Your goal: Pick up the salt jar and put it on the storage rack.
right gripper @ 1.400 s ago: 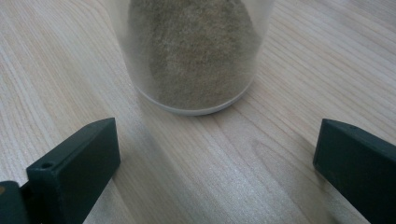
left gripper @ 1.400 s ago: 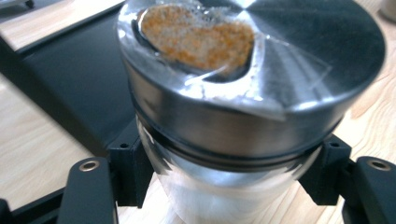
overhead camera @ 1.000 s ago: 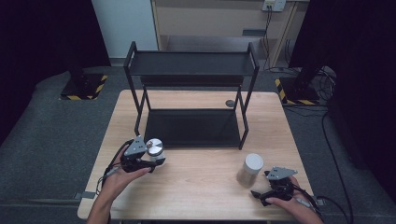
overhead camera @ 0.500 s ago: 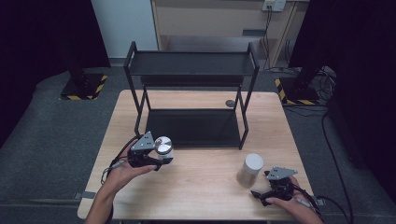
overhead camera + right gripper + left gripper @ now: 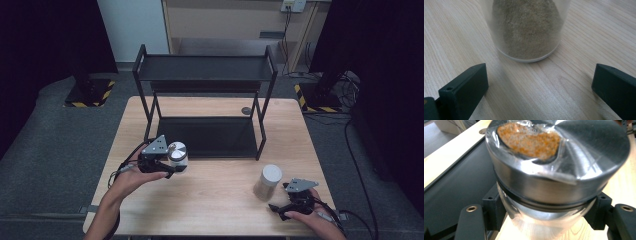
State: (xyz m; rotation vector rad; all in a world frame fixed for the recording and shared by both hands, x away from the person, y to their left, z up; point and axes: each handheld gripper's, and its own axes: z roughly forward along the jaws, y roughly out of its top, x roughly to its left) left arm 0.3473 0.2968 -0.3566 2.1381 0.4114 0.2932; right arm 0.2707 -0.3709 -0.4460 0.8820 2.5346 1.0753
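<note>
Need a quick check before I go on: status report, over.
Left gripper shut on steel-lidded jar, lifted beside rack. Right gripper open, short of white-lidded jar. Lower shelf unobstructed.

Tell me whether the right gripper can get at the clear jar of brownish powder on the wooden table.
Probably yes: the right gripper is open, the clear jar of brownish powder stands just beyond its jaws, nothing between.

Bare forearms coming in from the bottom edge, no sleeves on show; each hand carries a black two-jaw gripper, the left gripper (image 5: pixel 172 167) and the right gripper (image 5: pixel 276 206) both topped with a grey three-cornered plate and trailing a thin dark cable. Up close the jaws are matt black blocks, squared at the tips; brass-coloured screw bushings sit in the left pair's arms, a small hole in one right jaw.
</note>
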